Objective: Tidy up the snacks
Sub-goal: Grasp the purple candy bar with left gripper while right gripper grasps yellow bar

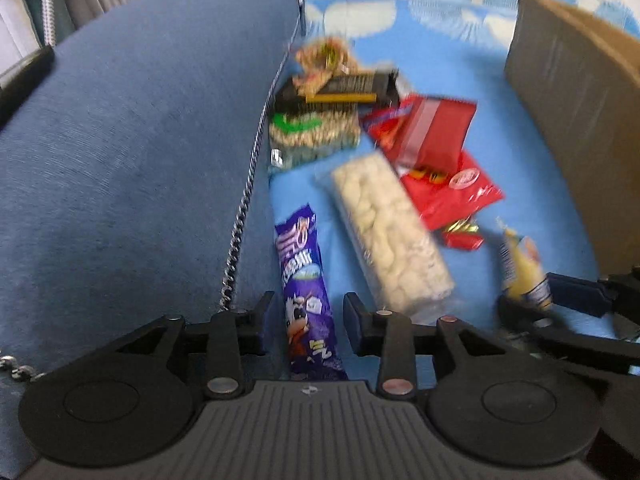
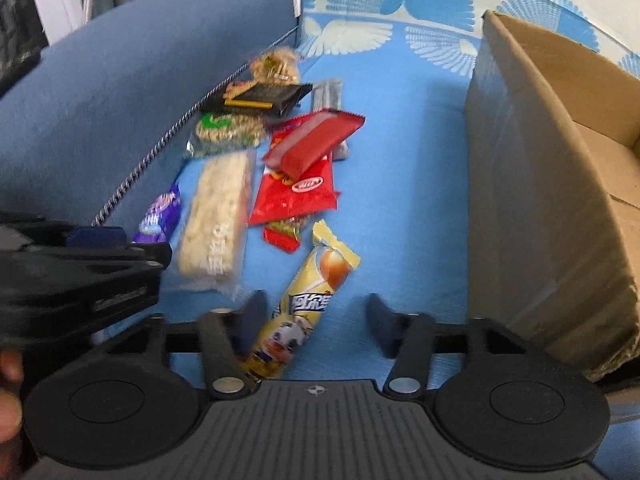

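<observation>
Snacks (image 1: 388,236) lie below both down-tilted grippers, left gripper (image 1: 308,312) and right gripper (image 2: 316,312) spread

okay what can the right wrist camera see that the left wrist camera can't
Only the right wrist view looks into the open cardboard box and shows a silver wrapper behind the red packets. Only the left wrist view shows the whole purple snack bar, lying between the left gripper fingers. Both show the yellow snack bar, the pale puffed bar, the red packets and the blue patterned cover.
</observation>
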`<state>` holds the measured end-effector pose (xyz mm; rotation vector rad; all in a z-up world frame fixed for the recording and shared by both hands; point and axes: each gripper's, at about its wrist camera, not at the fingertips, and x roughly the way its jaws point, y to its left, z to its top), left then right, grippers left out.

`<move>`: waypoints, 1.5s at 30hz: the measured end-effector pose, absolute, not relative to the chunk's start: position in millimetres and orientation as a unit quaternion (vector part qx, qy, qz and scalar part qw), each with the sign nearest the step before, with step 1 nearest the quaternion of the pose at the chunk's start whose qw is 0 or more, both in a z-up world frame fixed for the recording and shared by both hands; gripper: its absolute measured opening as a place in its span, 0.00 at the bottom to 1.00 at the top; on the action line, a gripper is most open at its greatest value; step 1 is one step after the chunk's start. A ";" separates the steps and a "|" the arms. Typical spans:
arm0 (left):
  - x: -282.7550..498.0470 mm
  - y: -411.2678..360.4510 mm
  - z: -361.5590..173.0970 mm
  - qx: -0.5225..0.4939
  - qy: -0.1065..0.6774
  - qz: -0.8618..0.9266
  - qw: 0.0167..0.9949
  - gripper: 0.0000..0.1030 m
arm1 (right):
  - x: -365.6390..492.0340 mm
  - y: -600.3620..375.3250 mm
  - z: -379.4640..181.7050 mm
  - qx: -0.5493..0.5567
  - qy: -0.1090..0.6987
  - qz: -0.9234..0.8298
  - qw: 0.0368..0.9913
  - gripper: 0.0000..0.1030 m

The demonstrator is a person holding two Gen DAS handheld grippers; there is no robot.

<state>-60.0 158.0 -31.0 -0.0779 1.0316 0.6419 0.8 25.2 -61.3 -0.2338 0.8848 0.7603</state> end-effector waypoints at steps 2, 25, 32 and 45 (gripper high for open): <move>-59.8 161.5 -31.6 -0.046 0.487 0.302 0.819 0.32 | 4.9 27.5 -66.6 -0.115 0.417 0.363 0.825 0.25; -123.9 157.9 5.4 -0.232 0.420 0.119 0.869 0.20 | -22.5 6.3 -54.1 -0.158 0.385 0.347 0.840 0.16; -108.2 170.1 -15.9 -0.252 0.472 0.118 0.836 0.21 | -14.4 -2.8 -66.8 -0.140 0.413 0.344 0.832 0.26; -97.6 170.0 -23.9 -0.232 0.491 0.114 0.832 0.22 | -19.3 -4.5 -69.5 -0.174 0.397 0.363 0.825 0.26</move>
